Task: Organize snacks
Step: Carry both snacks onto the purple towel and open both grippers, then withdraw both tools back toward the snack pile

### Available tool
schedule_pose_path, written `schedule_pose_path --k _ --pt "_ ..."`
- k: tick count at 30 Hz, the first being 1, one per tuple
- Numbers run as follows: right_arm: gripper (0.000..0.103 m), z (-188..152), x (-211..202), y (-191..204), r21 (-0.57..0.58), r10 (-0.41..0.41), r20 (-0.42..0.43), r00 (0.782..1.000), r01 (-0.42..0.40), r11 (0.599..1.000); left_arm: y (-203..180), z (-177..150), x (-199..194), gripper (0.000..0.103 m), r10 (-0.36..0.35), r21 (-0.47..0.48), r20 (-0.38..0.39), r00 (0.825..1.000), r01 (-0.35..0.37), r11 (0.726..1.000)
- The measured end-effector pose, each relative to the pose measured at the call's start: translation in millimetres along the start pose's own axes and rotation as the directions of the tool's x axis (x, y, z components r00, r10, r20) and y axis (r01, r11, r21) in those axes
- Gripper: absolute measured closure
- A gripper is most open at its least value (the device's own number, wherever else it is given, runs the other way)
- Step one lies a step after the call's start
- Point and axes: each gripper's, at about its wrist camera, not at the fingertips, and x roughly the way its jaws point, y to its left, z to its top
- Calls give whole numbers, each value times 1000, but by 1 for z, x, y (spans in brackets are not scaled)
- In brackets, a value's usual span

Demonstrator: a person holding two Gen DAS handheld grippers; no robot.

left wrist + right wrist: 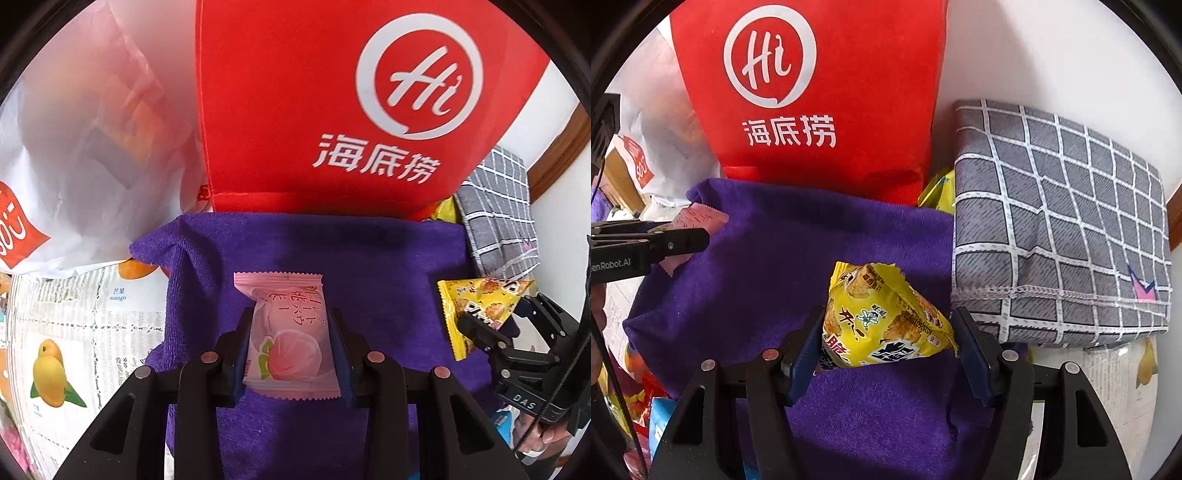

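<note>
Two grippers hover over a purple towel [369, 258]: left gripper [291, 350] clamps a pink packet [288, 332], right gripper [890, 347] clamps a yellow packet [882, 325].

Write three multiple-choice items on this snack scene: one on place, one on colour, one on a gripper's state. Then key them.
1. What lies under both held snacks?
A. purple towel
B. a wooden tray
C. a metal rack

2. What colour is the packet in the right gripper?
A. blue
B. yellow
C. green

3. What is the left gripper doing?
A. hanging open and empty
B. gripping the red bag
C. clamped on the pink peach packet

Key: 1 A, purple cloth spreads below both packets; 2 B, the wrapper is plainly yellow; 3 C, both pads press the pink packet's sides.
</note>
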Motion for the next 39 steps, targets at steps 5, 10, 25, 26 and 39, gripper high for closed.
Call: schedule_pose_path --k 5,10,25,26,39 --pt "28 1 8 -3 27 26 -16 1000 -25 999 -1 -1 9 67 -4 -7 -8 1000 4 1000" --pt "18 4 4 -9 55 54 -19 998 -53 997 -1 0 13 66 -36 -22 2 999 36 999" --pt "25 14 -68 -3 50 -37 168 985 29 998 -8 5 -19 30 -69 -23 46 997 70 997" --pt "25 14 -73 0 51 -47 179 983 38 998 -3 3 -27 30 -71 -19 52 996 72 997" --pt "28 -25 -140 16 99 -90 271 958 65 993 -27 -4 -75 31 -62 61 140 988 54 997"
